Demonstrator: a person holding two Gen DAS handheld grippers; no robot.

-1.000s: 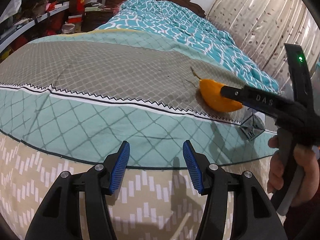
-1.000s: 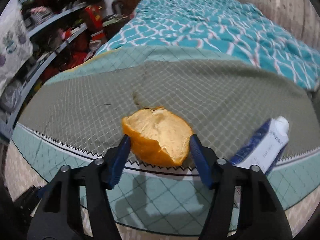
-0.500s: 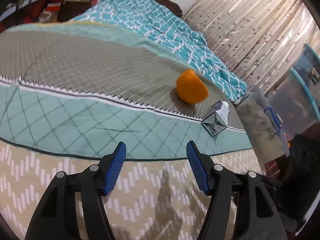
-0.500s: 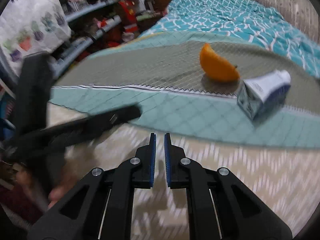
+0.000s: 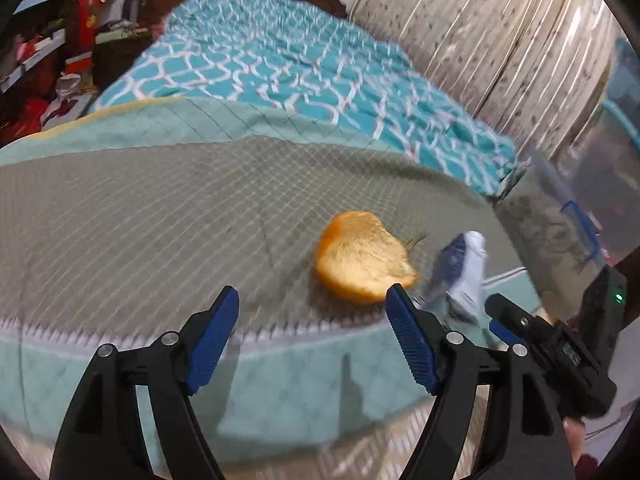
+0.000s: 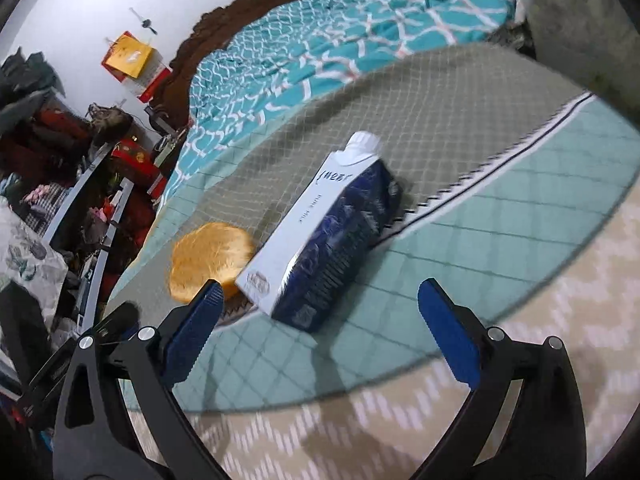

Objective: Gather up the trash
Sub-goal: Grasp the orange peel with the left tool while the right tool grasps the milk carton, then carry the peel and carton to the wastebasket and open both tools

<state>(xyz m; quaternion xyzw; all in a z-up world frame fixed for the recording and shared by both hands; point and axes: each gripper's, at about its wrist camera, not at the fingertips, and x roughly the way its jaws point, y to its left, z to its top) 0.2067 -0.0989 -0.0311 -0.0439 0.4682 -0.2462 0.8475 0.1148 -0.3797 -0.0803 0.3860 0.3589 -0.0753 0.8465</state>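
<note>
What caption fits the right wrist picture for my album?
Open right gripper facing a toppled milk carton beside an orange peel.

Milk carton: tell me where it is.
The milk carton lies on its side on the bed cover, just right of the orange peel, ahead of the open right gripper.

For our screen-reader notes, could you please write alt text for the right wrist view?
The open right claw faces a milk carton lying on its side on a quilted bed cover. An orange peel lies by the carton's base, left of it.
</note>
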